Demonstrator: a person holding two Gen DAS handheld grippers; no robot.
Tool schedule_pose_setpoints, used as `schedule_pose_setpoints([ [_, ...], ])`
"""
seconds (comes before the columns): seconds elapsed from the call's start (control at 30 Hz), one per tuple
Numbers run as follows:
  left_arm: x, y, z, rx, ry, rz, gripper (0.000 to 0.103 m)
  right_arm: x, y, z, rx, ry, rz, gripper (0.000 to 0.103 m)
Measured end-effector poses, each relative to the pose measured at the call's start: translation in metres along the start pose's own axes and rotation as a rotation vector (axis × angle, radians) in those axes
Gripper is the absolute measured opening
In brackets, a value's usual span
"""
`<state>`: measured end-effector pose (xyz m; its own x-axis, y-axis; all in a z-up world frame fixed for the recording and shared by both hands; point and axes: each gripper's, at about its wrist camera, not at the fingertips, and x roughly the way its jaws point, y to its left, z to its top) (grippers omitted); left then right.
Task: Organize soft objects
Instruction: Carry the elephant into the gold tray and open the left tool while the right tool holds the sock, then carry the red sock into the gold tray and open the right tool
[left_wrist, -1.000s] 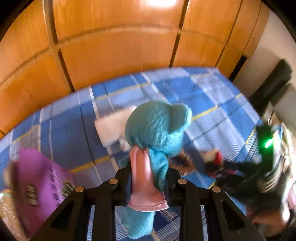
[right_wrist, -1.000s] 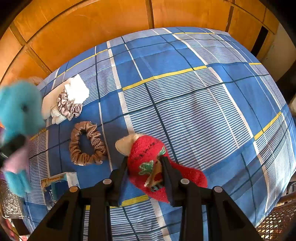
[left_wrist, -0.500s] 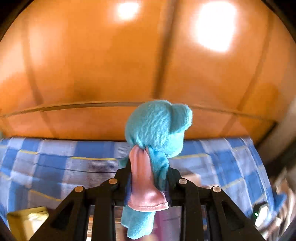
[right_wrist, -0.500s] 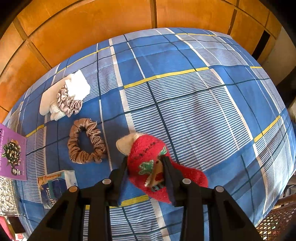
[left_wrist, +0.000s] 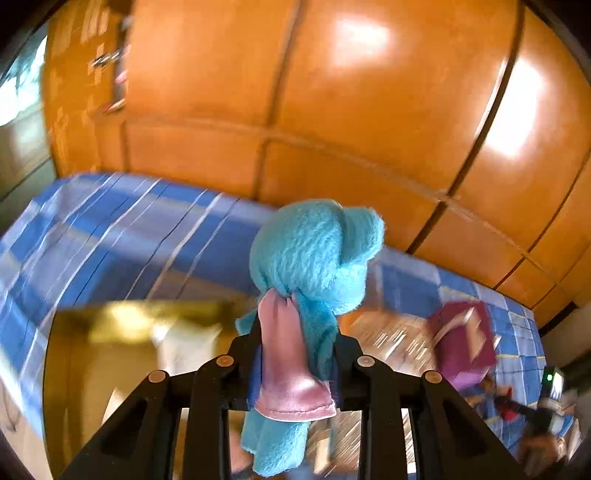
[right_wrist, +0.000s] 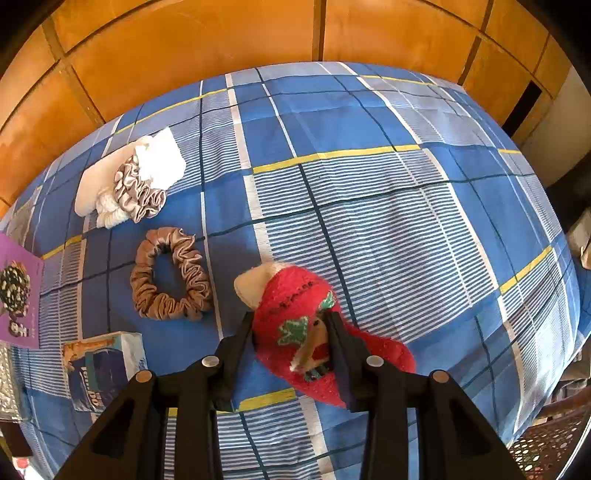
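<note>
My left gripper (left_wrist: 295, 347) is shut on a fluffy turquoise soft toy (left_wrist: 314, 258) with a pink satin tag, held in the air above a gold open box (left_wrist: 110, 350). My right gripper (right_wrist: 291, 332) is shut on a red Christmas sock (right_wrist: 295, 314) that lies on the blue checked bedspread (right_wrist: 369, 203). A brown satin scrunchie (right_wrist: 170, 275) lies left of the sock. A beige scrunchie (right_wrist: 140, 192) rests on white cloths (right_wrist: 159, 162) further back left.
A purple card (right_wrist: 18, 291) and a blue packet (right_wrist: 99, 365) lie at the left edge of the bedspread. Orange wooden wardrobe doors (left_wrist: 369, 110) stand behind the bed. The purple card (left_wrist: 461, 343) also shows blurred in the left wrist view.
My left gripper has swung left with the turquoise toy, from over the bed middle to above the gold box. My right gripper has stayed still on the red sock.
</note>
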<state>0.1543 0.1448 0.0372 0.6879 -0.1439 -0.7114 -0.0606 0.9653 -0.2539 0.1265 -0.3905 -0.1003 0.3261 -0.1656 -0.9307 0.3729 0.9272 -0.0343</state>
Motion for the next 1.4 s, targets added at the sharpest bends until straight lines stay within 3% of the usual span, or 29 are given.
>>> schedule_pose_setpoints([
  [0.3,-0.02,0.083,-0.092,-0.136,0.057,0.047,0.03,-0.003,0.019,-0.008,-0.103,-0.022,-0.077,0.037],
  [0.47,-0.012,0.101,-0.126,-0.171,0.106,0.053,0.041,-0.003,0.022,-0.01,-0.109,-0.027,-0.089,0.037],
  [0.63,-0.019,0.09,-0.136,-0.119,0.052,0.098,0.065,-0.005,0.021,-0.012,-0.118,-0.032,-0.102,0.037],
  [0.8,-0.028,0.081,-0.144,-0.053,0.005,0.174,0.076,-0.005,0.021,-0.01,-0.117,-0.031,-0.097,0.037],
  [0.97,-0.041,0.075,-0.148,0.001,-0.037,0.221,0.081,-0.004,0.017,-0.008,-0.105,-0.029,-0.083,0.037],
  [1.4,-0.058,0.065,-0.153,0.051,-0.07,0.205,0.082,-0.001,0.01,-0.003,-0.058,-0.025,-0.061,0.037],
])
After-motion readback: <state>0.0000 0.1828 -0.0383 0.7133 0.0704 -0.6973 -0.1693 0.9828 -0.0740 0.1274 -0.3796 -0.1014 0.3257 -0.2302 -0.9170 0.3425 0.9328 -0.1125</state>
